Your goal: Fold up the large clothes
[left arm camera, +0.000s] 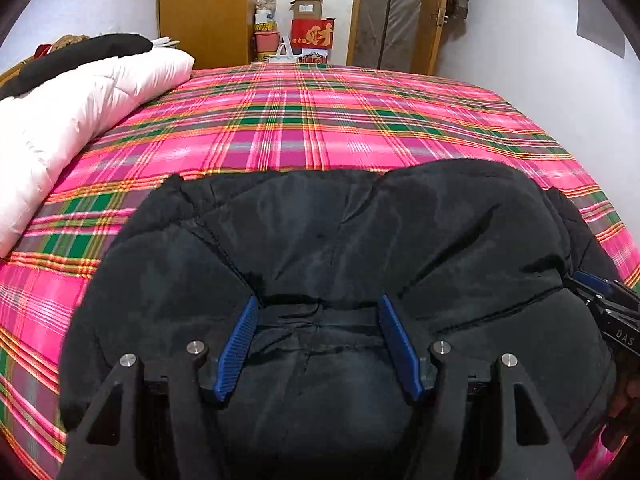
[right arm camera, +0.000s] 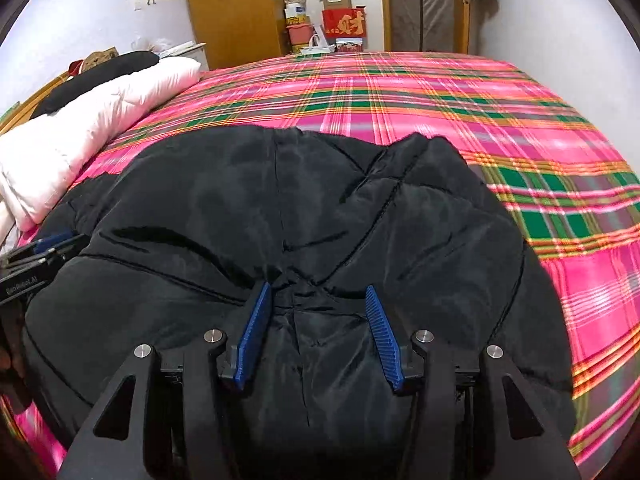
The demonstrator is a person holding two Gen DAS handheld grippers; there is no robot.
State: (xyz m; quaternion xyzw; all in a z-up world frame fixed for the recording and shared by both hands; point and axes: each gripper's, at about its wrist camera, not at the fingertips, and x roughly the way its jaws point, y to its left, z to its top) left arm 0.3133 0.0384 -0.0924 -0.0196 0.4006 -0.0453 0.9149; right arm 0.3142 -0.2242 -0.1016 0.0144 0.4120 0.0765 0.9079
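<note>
A large black padded jacket [left arm camera: 340,248] is lying bunched and puffy on a bed, on top of a bright pink, green and orange plaid bedspread [left arm camera: 320,120]. The jacket is filling the near part of both wrist views, with its far edge ending about halfway across the bed.

The left gripper [left arm camera: 318,348] is pointing down at the jacket. Its two blue ribbed fingers [left arm camera: 236,352] are standing fairly wide apart, and a fold of black fabric with a stitched seam is sitting between them. The fabric is reaching both blue pads, but it is not possible to tell whether they are pressing on it.

The right gripper [right arm camera: 318,336] is just beside it, also angled down at the jacket. Its jaws are at a middling width, and a gathered pucker of black fabric is lying against the left blue finger [right arm camera: 254,336], while the right finger is standing slightly clear of the cloth. Whether this fabric is truly being pinched cannot be told.

Each gripper is showing at the edge of the other's view: the right one at the right edge of the left view [left arm camera: 604,304], the left one at the left edge of the right view [right arm camera: 40,256].

A white quilted duvet [left arm camera: 68,120] is resting along the left side of the bed, with a dark garment [left arm camera: 80,54] lying on top of it. Beyond the bed are standing a wooden wardrobe [left arm camera: 204,8], stacked boxes [left arm camera: 308,24] and a red carton with a gold character.
</note>
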